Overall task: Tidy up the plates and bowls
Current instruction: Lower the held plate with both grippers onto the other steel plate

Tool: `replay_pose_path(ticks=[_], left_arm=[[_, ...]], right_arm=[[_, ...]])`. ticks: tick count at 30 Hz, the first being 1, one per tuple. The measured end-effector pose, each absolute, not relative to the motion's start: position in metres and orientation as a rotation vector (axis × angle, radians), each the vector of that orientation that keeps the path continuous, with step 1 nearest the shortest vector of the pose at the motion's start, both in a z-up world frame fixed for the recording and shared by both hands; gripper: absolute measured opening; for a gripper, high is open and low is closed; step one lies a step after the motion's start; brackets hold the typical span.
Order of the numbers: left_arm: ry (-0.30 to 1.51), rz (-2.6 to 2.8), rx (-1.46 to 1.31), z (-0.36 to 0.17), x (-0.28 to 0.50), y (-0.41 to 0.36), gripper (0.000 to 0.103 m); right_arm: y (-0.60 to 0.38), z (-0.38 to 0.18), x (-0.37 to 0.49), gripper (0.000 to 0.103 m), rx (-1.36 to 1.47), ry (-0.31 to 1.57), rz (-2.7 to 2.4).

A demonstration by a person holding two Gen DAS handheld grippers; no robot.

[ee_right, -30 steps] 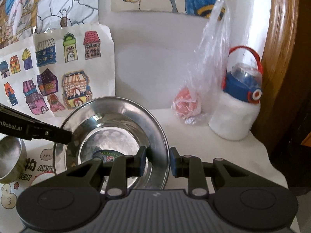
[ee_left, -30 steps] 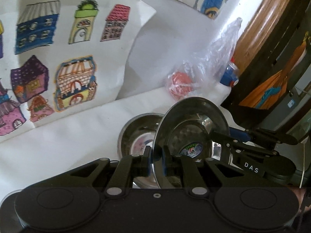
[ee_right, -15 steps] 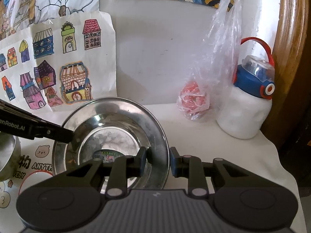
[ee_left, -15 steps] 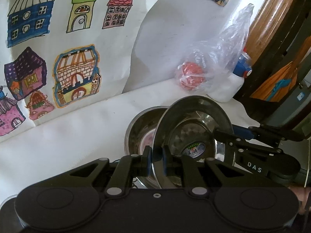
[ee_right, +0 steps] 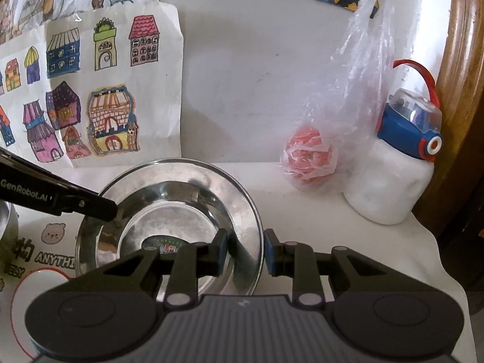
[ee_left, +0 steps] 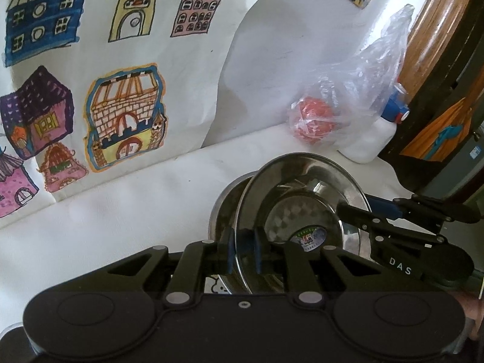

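- Right now my steel plate [ee_right: 184, 208] hangs tilted over the white desk [ee_left: 136, 199], partly covering a steel bowl [ee_left: 225, 211] behind it.
- My left gripper [ee_left: 243, 254] has just been easing open, rim between its blue pads, barely touching.
- My right gripper [ee_right: 245, 252] straddles the opposite rim, narrowly parted; I cannot tell if it pinches.
- Toward the desk's far right corner: a plastic bag [ee_right: 348, 103] and a water bottle [ee_right: 396, 169].
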State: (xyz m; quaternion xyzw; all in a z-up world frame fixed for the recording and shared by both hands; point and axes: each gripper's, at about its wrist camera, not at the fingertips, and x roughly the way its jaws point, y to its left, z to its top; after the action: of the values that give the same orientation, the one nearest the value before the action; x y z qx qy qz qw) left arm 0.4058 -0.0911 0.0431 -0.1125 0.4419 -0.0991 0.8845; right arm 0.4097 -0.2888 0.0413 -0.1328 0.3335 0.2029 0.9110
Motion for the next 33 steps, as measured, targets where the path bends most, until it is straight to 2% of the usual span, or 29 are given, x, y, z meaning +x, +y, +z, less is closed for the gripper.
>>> replay_pose_path(ticks=[33], left_arm=[[0.92,-0.198,-0.194,0.032,0.415,-0.1,0.018]], right_arm=[[-0.282,0.03,0.417,0.032,-0.341,0.66,0.393]])
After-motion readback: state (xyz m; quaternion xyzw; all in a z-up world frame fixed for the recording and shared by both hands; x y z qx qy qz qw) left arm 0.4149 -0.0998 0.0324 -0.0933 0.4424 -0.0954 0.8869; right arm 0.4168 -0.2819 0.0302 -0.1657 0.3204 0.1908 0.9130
